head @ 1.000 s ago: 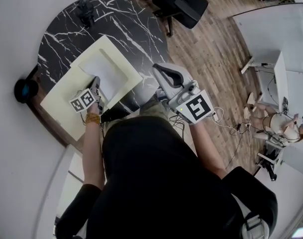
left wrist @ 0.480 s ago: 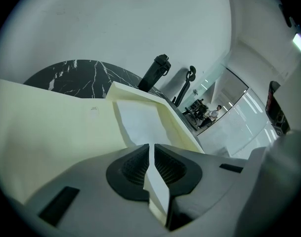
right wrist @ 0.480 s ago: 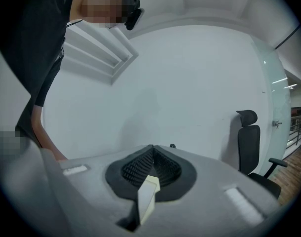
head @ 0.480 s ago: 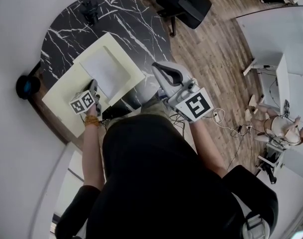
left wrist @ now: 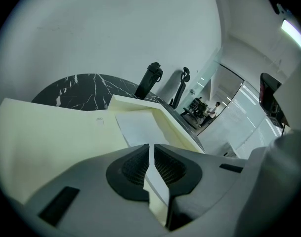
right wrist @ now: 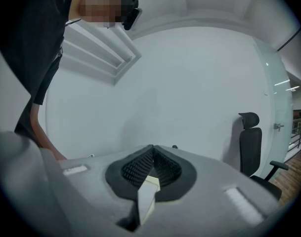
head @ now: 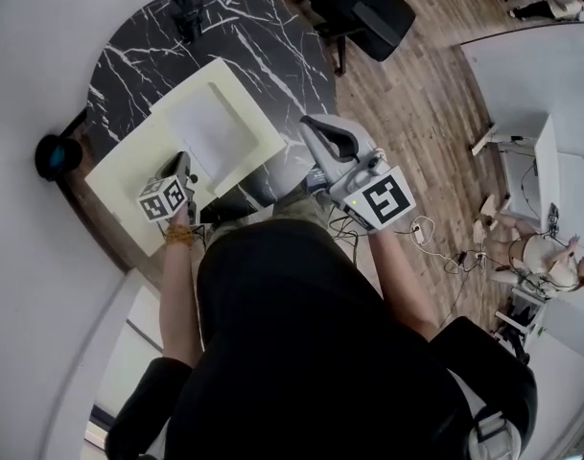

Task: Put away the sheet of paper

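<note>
On the right half of an open cream folder (head: 128, 166) the sheet (head: 210, 134) lies flat, inside that half's raised rim, with the folder on a black marble table (head: 148, 56). At the sheet's near edge sits the left gripper (left wrist: 151, 152), low over the folder's left flap, its jaws drawn together to a thin slit and gripping nothing. Well apart, off the table's edge, the right gripper (right wrist: 151, 154) has its jaws pressed together, empty, facing a white wall and an office chair (right wrist: 250, 137).
</note>
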`<action>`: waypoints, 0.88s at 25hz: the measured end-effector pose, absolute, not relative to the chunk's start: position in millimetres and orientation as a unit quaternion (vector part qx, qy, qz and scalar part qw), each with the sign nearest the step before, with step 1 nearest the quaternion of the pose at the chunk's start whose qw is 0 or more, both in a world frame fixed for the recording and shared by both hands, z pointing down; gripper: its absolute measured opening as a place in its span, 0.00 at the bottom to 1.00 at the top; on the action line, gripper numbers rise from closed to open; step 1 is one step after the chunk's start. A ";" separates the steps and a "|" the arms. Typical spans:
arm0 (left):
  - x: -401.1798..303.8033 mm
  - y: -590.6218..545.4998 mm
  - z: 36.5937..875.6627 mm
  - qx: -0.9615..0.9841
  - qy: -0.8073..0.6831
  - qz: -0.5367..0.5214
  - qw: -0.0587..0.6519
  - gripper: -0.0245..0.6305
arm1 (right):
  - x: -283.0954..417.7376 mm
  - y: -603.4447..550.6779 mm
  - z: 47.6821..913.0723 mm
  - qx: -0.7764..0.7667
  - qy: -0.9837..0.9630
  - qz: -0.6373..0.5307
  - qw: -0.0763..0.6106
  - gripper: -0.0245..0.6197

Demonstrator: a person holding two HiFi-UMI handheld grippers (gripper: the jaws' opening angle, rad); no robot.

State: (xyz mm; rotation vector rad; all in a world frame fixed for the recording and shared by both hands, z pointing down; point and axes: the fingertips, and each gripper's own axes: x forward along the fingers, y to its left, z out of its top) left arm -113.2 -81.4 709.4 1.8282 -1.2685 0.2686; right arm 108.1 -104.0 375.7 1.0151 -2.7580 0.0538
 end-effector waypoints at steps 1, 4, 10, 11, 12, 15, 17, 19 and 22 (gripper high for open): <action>-113.4 -79.5 705.9 0.736 -0.510 0.107 0.432 0.10 | 106.4 -102.6 375.4 0.342 -0.934 0.017 0.100 0.04; -113.5 -73.8 699.0 0.742 -0.510 0.106 0.422 0.10 | 100.5 -98.9 374.8 0.335 -0.938 0.012 0.093 0.04; -107.0 -54.1 690.7 0.761 -0.498 0.124 0.396 0.10 | 89.4 -93.4 380.5 0.323 -0.941 0.013 0.096 0.04; -106.2 -50.5 689.2 0.764 -0.497 0.125 0.392 0.10 | 87.5 -92.6 381.7 0.321 -0.942 0.012 0.096 0.04; -105.3 -46.6 687.9 0.767 -0.495 0.127 0.388 0.10 | 85.5 -91.5 383.2 0.320 -0.943 0.013 0.097 0.04; -102.6 -34.1 685.5 0.776 -0.487 0.136 0.378 0.10 | 79.0 -88.1 387.1 0.314 -0.945 0.012 0.097 0.04; -101.6 -26.9 685.1 0.780 -0.483 0.143 0.372 0.10 | 74.1 -85.1 388.4 0.308 -0.946 0.012 0.098 0.04; -101.0 -21.3 683.8 0.783 -0.482 0.145 0.366 0.10 | 70.2 -81.6 389.9 0.305 -0.947 0.013 0.099 0.04; -99.6 -17.5 677.8 0.788 -0.482 0.142 0.355 0.10 | 66.5 -77.6 392.8 0.302 -0.948 0.015 0.099 0.04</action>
